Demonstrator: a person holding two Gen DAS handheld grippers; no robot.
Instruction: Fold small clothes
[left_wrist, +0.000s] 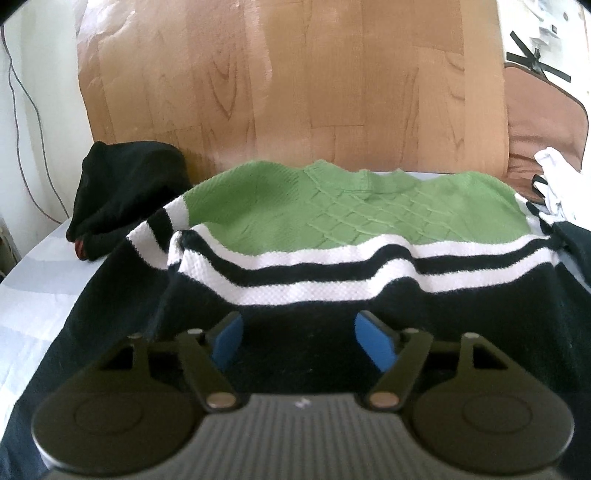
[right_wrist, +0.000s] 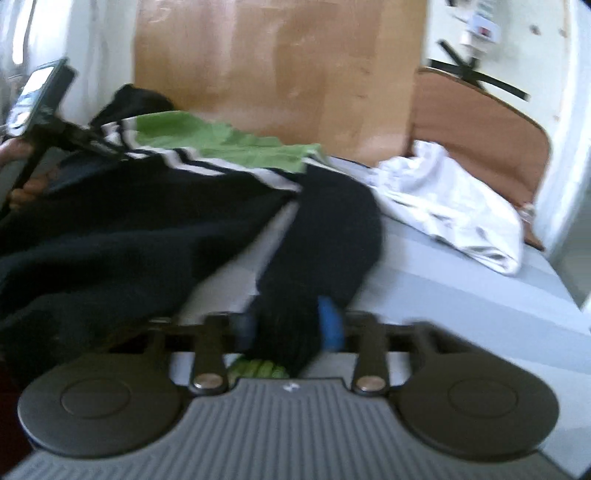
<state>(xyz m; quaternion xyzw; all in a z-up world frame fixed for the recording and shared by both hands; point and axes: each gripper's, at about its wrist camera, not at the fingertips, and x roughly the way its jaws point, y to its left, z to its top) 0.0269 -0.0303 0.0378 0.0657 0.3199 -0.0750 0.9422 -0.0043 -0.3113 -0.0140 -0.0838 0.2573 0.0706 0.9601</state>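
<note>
- A bed (right_wrist: 461, 291) with a pale grey-blue sheet is carrying everything, and it is stretching ahead of both tools up to a wooden headboard (left_wrist: 295, 92).
- A knitted sweater (left_wrist: 332, 206) is lying spread on the bed directly in front of the left tool (left_wrist: 299, 338); its black part is lying nearest to the tool, then the white and black stripes, and the green part is lying farthest.
- A white cloth (right_wrist: 454, 206) is lying crumpled ahead and to the right of the right tool (right_wrist: 286, 326).
- A brown cushion (right_wrist: 480, 129) is leaning behind that white cloth.
- A black garment (left_wrist: 122, 192) is lying bunched ahead and to the left of the left tool, just beside the striped sleeve.
- The sweater's black sleeve (right_wrist: 328, 236) is running from the body down to the right tool.
- The left tool is standing apart, its blue pads (left_wrist: 375, 341) are hovering over the black hem with nothing pressed between them.
- The right tool is clamped on the end of the black sleeve, the blue pads are pressing the fabric from both sides.
- A hand (right_wrist: 26, 184) is holding the left tool far to the left of the right tool.
</note>
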